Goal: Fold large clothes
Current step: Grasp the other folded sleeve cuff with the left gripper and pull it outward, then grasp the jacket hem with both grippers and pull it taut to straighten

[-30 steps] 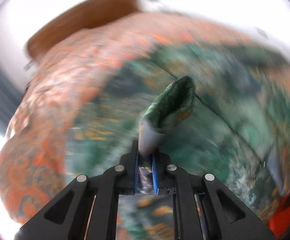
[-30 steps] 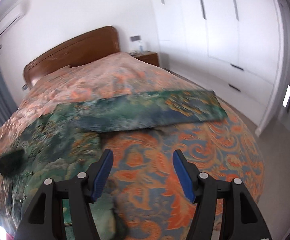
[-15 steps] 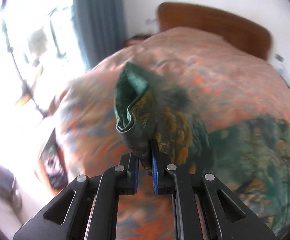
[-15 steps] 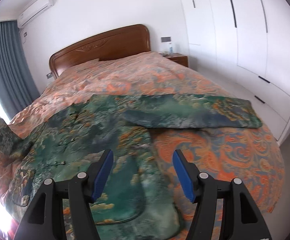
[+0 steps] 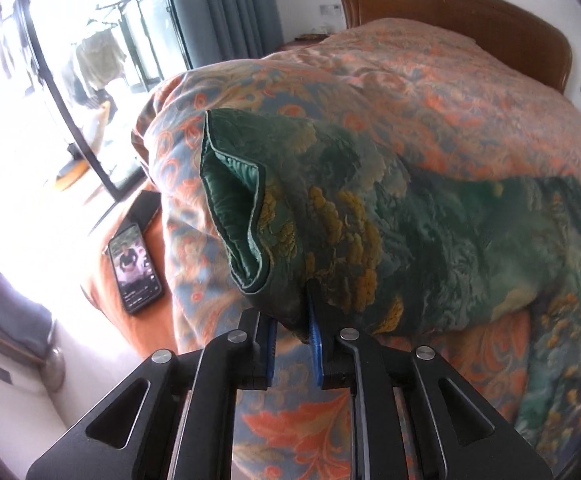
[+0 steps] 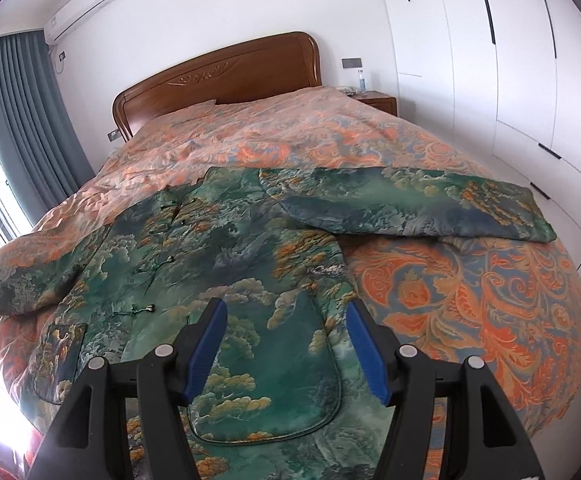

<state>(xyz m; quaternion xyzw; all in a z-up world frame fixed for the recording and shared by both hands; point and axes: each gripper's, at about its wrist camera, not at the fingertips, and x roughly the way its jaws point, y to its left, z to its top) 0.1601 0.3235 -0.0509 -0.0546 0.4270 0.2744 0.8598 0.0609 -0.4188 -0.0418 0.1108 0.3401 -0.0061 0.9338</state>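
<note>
left gripper (image 5: 293,340): the cuff of the left sleeve (image 5: 330,216) sits between the blue pads, and the jaws are opening, so the clamp on the cloth is being let go. the sleeve lies stretched outward across the bed (image 5: 430,92), near its edge, with the cuff mouth gaping toward the camera. a phone (image 5: 134,268) lies face up on an orange surface just beside the bed.

right gripper (image 6: 286,344): jaws stand apart with nothing between them. it hovers above the lower front of the jacket (image 6: 226,264), over a rounded patch pocket (image 6: 274,380).

jacket position: spread front-up on the patterned bed cover (image 6: 470,300), collar toward the headboard (image 6: 218,76), knot buttons fastened down the front. the right sleeve (image 6: 410,208) extends flat toward the wardrobe side.

task progress, as judged: early. the garment is laid out and both sleeves are extended; no fold is visible. remaining steps are likely to bring each sleeve across the body, then fold the body into a compact stack.
</note>
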